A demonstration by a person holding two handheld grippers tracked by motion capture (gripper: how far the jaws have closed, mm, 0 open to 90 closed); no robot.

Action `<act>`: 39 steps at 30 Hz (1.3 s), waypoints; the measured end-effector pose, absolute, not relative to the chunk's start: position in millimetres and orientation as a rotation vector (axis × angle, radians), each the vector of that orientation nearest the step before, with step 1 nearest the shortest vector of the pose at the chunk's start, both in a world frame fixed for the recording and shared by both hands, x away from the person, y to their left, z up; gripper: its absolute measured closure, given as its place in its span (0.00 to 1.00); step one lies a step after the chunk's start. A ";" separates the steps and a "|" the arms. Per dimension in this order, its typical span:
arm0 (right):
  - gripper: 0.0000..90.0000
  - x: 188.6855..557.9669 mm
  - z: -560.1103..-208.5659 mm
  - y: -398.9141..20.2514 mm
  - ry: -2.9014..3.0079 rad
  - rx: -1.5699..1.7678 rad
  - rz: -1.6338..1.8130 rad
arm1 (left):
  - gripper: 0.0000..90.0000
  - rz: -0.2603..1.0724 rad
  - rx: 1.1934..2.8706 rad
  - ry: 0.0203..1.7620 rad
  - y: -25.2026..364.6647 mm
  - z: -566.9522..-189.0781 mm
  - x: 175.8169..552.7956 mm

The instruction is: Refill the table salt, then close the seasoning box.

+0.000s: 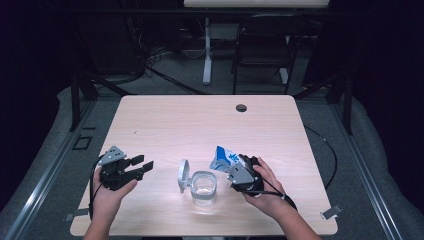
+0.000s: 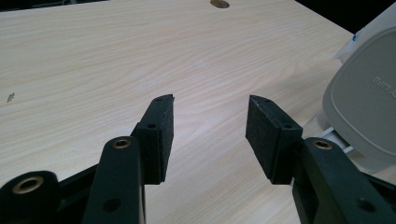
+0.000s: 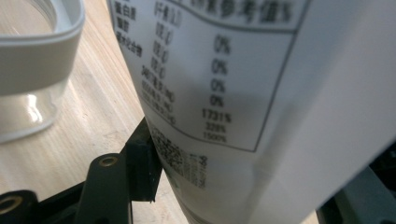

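The right claw (image 1: 239, 165) is clamped on the white pouch (image 1: 223, 159) beside the clear jar (image 1: 203, 188); the left claw (image 1: 143, 166) gapes empty.

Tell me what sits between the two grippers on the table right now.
In the high view, a clear glass jar with its white hinged lid open stands between left gripper and right gripper.

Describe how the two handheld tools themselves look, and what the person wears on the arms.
Both tools are black. The left tool has two flat rectangular jaw pads on bars with brass-coloured rivets, a grey three-cornered plate on top, and a black cable trailing back. The right tool has the same grey plate and a black cable running over the wrist. The forearms show no sleeves, and no gloves are visible.
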State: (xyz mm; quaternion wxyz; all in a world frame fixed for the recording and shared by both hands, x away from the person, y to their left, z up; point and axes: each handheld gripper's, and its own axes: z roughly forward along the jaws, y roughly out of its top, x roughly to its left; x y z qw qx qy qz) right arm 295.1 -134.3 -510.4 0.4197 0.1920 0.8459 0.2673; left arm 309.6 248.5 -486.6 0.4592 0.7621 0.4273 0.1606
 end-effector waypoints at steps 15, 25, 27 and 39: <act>0.46 294.5 -509.2 -137.8 2.103 0.461 0.644 | 0.57 0.406 1.888 1.041 246.2 -485.8 308.2; 0.46 296.3 -509.1 -138.8 2.102 0.433 0.603 | 0.57 0.408 1.909 1.041 248.9 -489.3 308.7; 0.46 296.7 -509.7 -138.9 2.097 0.426 0.603 | 0.57 0.406 1.903 1.043 250.0 -489.6 307.9; 0.46 295.6 -509.9 -136.8 2.093 0.386 0.583 | 0.58 0.395 1.880 1.065 255.2 -489.2 305.8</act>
